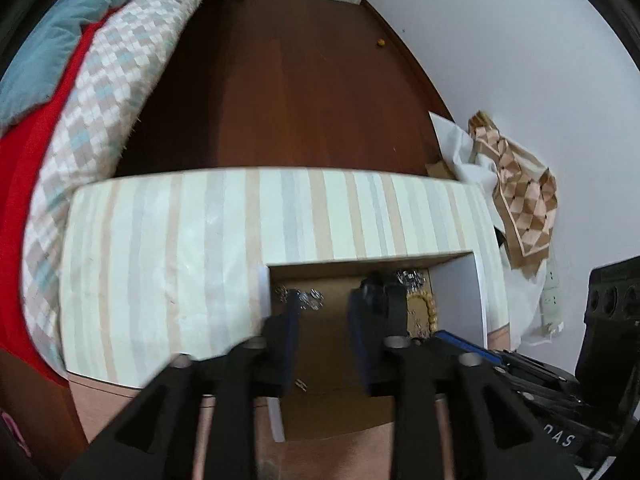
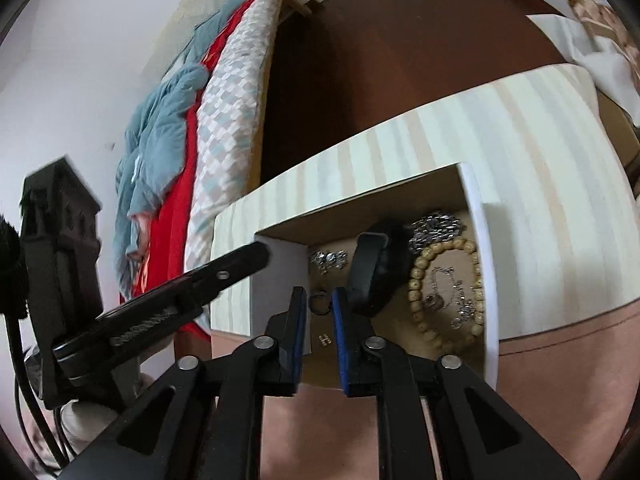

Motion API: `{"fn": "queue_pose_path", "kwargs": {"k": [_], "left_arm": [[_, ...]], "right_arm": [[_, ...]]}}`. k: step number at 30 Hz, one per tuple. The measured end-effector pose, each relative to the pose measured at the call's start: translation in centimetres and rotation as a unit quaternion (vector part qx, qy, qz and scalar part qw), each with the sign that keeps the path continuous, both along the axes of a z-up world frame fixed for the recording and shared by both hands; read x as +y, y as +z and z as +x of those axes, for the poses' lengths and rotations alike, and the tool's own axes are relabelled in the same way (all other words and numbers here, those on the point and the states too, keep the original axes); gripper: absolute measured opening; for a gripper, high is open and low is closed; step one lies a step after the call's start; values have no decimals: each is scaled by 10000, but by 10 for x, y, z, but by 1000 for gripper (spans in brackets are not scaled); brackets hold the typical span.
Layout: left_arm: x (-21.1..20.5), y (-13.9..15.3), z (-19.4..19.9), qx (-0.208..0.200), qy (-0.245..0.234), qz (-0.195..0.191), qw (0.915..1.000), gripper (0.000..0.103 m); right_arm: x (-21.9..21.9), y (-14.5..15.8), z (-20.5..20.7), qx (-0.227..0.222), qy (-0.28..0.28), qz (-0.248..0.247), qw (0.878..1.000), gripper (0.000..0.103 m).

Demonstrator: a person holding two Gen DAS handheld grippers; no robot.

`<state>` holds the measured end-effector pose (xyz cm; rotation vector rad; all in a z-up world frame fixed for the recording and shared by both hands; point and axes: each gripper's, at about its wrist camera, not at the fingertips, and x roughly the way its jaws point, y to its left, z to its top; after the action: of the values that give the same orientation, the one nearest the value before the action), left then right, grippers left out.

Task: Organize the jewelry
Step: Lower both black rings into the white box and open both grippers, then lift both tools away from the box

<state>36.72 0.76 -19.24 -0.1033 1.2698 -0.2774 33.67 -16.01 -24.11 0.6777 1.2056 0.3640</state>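
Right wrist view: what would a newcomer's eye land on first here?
Probably the open cardboard compartment set into the striped surface, with jewelry heaped inside: a wooden bead bracelet at its right, ringed around a thin silver chain, and a black band beside it. Next, the right gripper, open, with a small dark ring between its fingertips. At left, a red blanket runs along the bed.

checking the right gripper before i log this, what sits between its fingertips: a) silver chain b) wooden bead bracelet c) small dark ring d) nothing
c: in the right wrist view a small dark ring sits between the fingertips of the right gripper, while the wooden bead bracelet lies off to the right in the drawer.
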Motion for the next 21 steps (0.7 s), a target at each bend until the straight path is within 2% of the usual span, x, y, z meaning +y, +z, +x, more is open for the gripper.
{"fn": "queue_pose_path", "kwargs": {"k": [1, 2, 5, 10, 11, 12, 13, 15, 16, 18, 21], "left_arm": [[2, 5, -1, -97, 44, 37, 9999, 52], [5, 10, -4, -226, 101, 104, 9996, 61], [14, 20, -12, -449, 204, 238, 9985, 63], [28, 31, -44, -798, 417, 477, 9948, 68], [30, 32, -49, -830, 453, 510, 9942, 73], [32, 33, -56, -867, 506, 543, 9935, 82], [33, 34, -61, -901, 562, 569, 9927, 87], [33, 37, -72, -993, 610, 664, 9910, 92], [31, 38, -77, -1033, 638, 801, 9894, 95], [28, 41, -88, -1133, 664, 1020, 9861, 100], [25, 46, -104, -1244, 694, 1161, 9830, 100]], "right_arm": [[-2, 2, -2, -29, -64, -58, 10000, 37], [-4, 3, -3, -55, -116, -132, 9998, 38], [-12, 16, -13, -224, -269, -477, 9982, 41], [-19, 41, -34, -535, -401, -1122, 9914, 56], [-20, 46, -39, -591, -419, -1280, 9891, 59], [-21, 52, -44, -665, -433, -1521, 9852, 67], [-20, 58, -48, -716, -432, -1871, 9788, 79], [-19, 67, -55, -791, -408, -2360, 9677, 94], [-17, 70, -57, -810, -395, -2540, 9630, 99], [-14, 77, -64, -832, -332, -2937, 9517, 100], [-9, 83, -74, -848, -216, -3272, 9409, 103]]}}
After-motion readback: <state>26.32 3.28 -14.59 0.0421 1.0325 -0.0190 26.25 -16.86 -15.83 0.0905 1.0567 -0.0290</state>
